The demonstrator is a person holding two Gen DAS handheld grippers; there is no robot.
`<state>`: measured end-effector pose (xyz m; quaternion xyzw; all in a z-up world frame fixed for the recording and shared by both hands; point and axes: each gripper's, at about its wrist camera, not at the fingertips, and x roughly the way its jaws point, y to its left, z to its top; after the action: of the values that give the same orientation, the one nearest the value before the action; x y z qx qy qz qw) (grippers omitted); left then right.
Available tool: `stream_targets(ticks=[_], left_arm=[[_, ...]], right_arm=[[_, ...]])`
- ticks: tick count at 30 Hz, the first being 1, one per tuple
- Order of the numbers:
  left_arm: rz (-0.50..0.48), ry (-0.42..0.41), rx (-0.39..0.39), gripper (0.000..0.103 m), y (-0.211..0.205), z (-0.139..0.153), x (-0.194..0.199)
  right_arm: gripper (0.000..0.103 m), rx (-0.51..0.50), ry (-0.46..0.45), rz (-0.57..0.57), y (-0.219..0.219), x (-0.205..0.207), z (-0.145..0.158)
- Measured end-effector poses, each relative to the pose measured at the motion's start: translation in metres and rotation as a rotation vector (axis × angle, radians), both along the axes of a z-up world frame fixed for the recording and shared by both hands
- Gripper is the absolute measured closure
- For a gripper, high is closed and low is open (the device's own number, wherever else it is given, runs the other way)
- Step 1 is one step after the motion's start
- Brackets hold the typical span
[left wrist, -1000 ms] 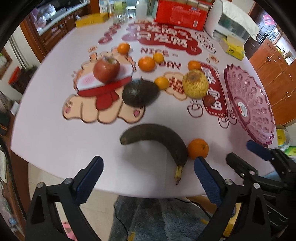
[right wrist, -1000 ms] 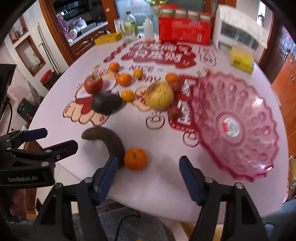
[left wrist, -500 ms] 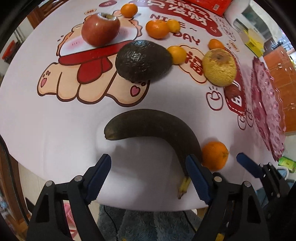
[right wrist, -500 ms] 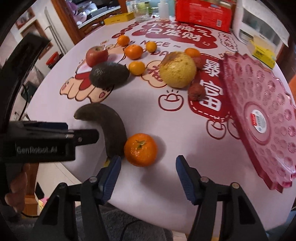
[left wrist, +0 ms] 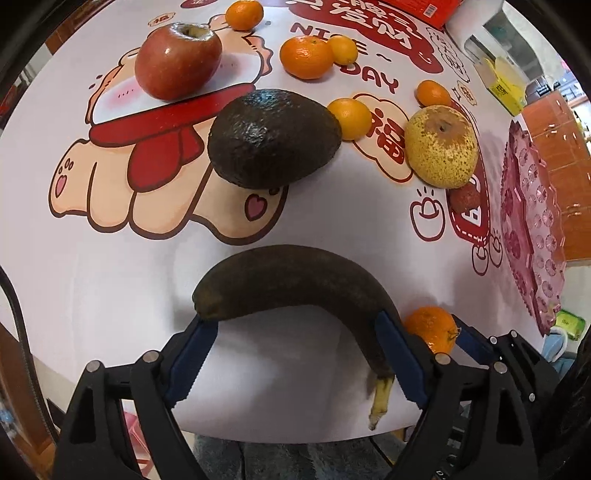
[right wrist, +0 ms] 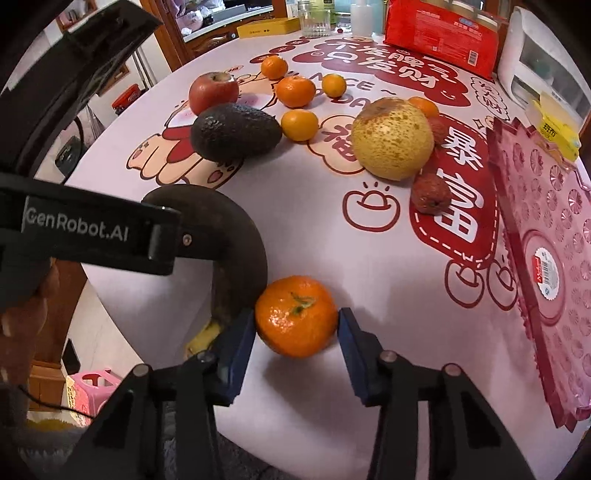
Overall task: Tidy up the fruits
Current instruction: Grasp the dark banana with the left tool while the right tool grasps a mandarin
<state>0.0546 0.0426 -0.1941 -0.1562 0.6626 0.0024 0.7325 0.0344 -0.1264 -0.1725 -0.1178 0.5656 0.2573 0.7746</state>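
A blackened banana lies near the table's front edge. My left gripper points down over it with a blue pad at each side of its curve. The jaws are opening, and the pads touch the banana without clamping it. Just right of the banana sits a tangerine. My right gripper is closing on it, with a pad against each side. The tangerine shows beside the left gripper's right finger. A pink glass fruit dish stands at the right.
Behind lie an avocado, a red apple, a speckled pear, several small oranges and a shrivelled red fruit. A red package and boxes stand at the back. The table edge runs just below both grippers.
Both grippers have come down towards the table. The left one now straddles the banana, and the right one's jaws have narrowed onto the tangerine.
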Motion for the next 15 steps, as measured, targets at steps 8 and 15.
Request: stream_targets(ticks=[8, 15], left_arm=[[0.104, 0.038, -0.005, 0.013, 0.002, -0.004, 0.008], [0.15, 0.076, 0.095, 0.013, -0.017, -0.01, 0.021]], right_arm=[[0.059, -0.005, 0.001, -0.026, -0.014, 0.0, 0.0], [0.059, 0.0, -0.04, -0.039, -0.023, 0.0, 0.011]])
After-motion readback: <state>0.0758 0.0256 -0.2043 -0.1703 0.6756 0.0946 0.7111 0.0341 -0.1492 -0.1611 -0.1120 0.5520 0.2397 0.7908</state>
